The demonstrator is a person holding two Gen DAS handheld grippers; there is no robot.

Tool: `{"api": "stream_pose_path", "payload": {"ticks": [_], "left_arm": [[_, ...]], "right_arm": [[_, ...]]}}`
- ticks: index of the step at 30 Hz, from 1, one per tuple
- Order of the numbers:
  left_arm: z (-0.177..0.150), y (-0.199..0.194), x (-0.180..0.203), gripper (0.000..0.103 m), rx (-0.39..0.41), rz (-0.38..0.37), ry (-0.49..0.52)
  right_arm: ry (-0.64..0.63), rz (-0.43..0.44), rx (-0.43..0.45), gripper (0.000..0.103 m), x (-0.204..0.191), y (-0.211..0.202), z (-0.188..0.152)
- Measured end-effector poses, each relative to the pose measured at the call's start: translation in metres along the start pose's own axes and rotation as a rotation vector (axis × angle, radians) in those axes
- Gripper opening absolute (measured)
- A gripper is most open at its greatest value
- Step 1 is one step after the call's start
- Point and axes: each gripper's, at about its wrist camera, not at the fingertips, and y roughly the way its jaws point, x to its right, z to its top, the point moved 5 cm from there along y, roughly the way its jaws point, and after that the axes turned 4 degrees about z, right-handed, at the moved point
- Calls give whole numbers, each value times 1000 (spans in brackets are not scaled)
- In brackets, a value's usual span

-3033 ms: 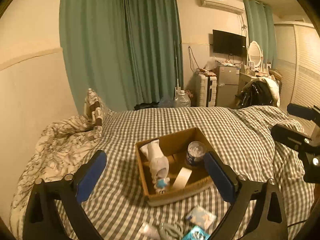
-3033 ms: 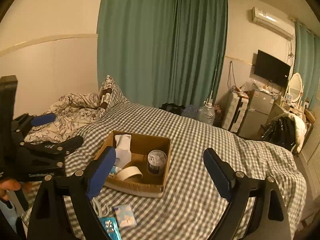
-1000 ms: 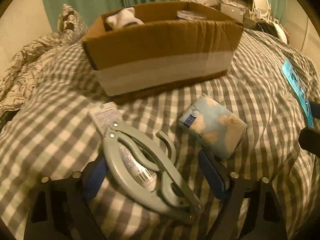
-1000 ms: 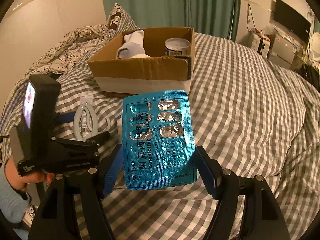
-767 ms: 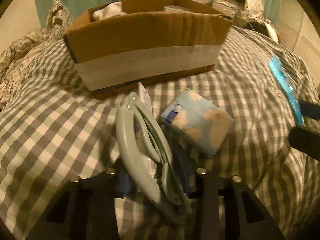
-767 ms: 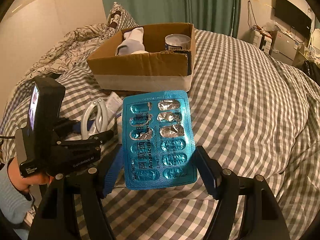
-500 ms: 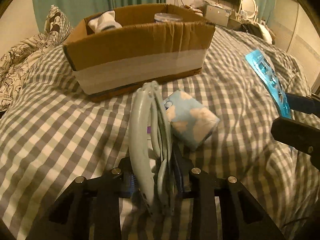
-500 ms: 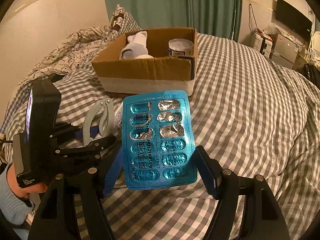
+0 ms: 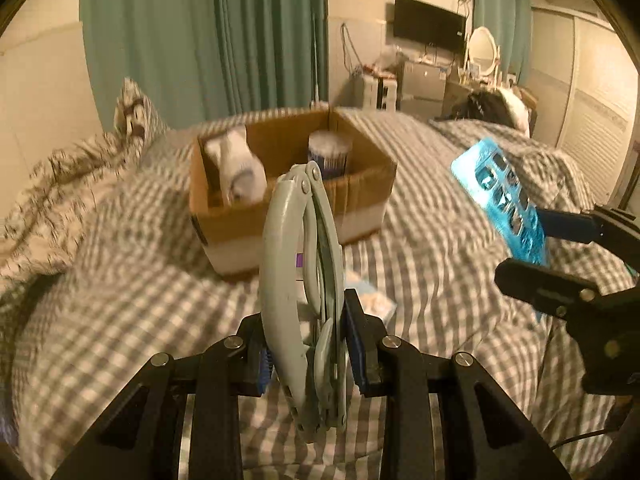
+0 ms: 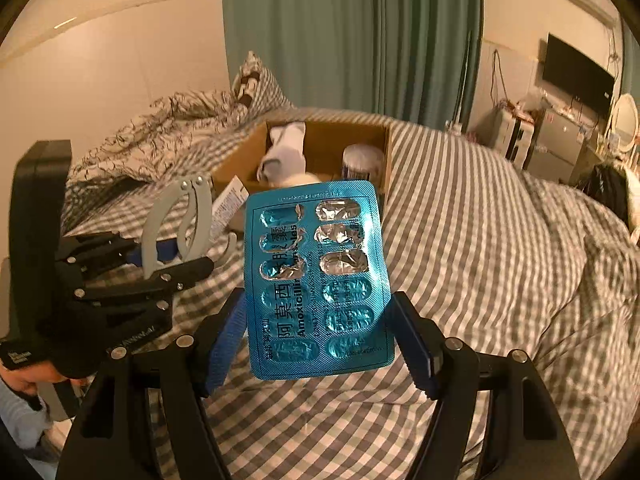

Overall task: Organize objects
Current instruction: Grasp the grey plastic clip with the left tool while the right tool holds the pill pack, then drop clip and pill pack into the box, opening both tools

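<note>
- The left gripper (image 9: 307, 354) is clamped on a grey hand tool (image 9: 301, 280), holding it edge-on and upright above the checked bedspread (image 9: 120, 280); the tool's riveted tip points toward the box.
- From the right wrist view the same tool (image 10: 176, 224) shows side-on in the left gripper (image 10: 160, 258), its two grey arms meeting at a riveted tip, with a white labelled packet (image 10: 226, 208) showing just behind it.
- The right gripper (image 10: 320, 338) is closed on a blue blister pack (image 10: 316, 280), gripping its lower edges and holding it face-on and nearly upright in the air; several of its upper pockets are torn open, showing silver foil.
- In the left wrist view the pack (image 9: 500, 208) appears tilted at right, clear of the bed, in the right gripper (image 9: 552, 248).
- A cardboard box (image 9: 280, 216) sits open on the bedspread beyond both grippers, a pale band of tape along its near side.
- Inside the box, a white sock (image 9: 236, 168) lies at left and a round container (image 9: 330, 152) with a clear lid stands at right.
- A small light-blue packet (image 9: 372, 296) lies on the bedspread between the box and the left gripper, partly hidden by the tool.
- A crumpled patterned duvet (image 10: 160, 136) lies at the bed's left, teal curtains (image 10: 352, 32) hang behind, and a wall television (image 10: 576, 76) is mounted at far right.
</note>
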Motion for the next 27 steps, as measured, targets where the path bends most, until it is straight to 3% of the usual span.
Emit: {"api": "stream_pose_path", "payload": {"ticks": [6, 15, 20, 27], "left_arm": [[36, -10, -4, 30, 54, 8, 17], [105, -2, -19, 30, 130, 12, 5], [142, 20, -33, 30, 143, 22, -3], [159, 75, -52, 30, 94, 25, -24]], "right_arm": [[-30, -21, 46, 71, 1, -8, 29], [-69, -33, 136, 70, 12, -5, 100], [-52, -28, 163, 70, 26, 17, 139], [-43, -15, 155, 70, 43, 65, 173]]}}
